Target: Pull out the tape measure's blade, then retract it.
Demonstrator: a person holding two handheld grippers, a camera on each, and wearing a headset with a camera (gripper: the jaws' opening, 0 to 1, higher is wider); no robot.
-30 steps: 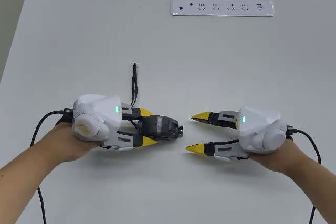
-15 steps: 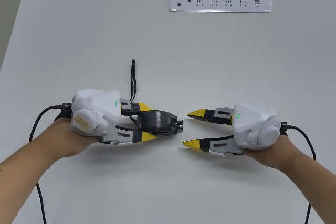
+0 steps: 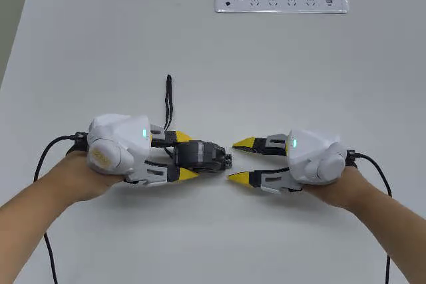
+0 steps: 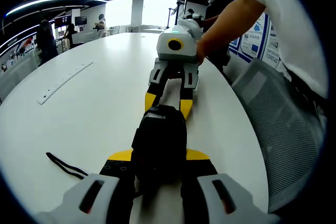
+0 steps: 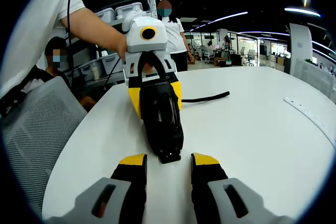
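Left gripper point(image 3: 186, 158) clamped on black tape measure point(image 3: 206, 156); case lies on white table point(image 3: 279, 78), its strap point(image 3: 169, 101) stretched toward the far side. Right gripper point(image 3: 232, 161) jaws spread, yellow tips just beside the case's front end.

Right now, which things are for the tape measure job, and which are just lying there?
For the job: tape measure, left gripper shut on it, right gripper open, facing it.
Just lying about: power strip, farther back on the white table.
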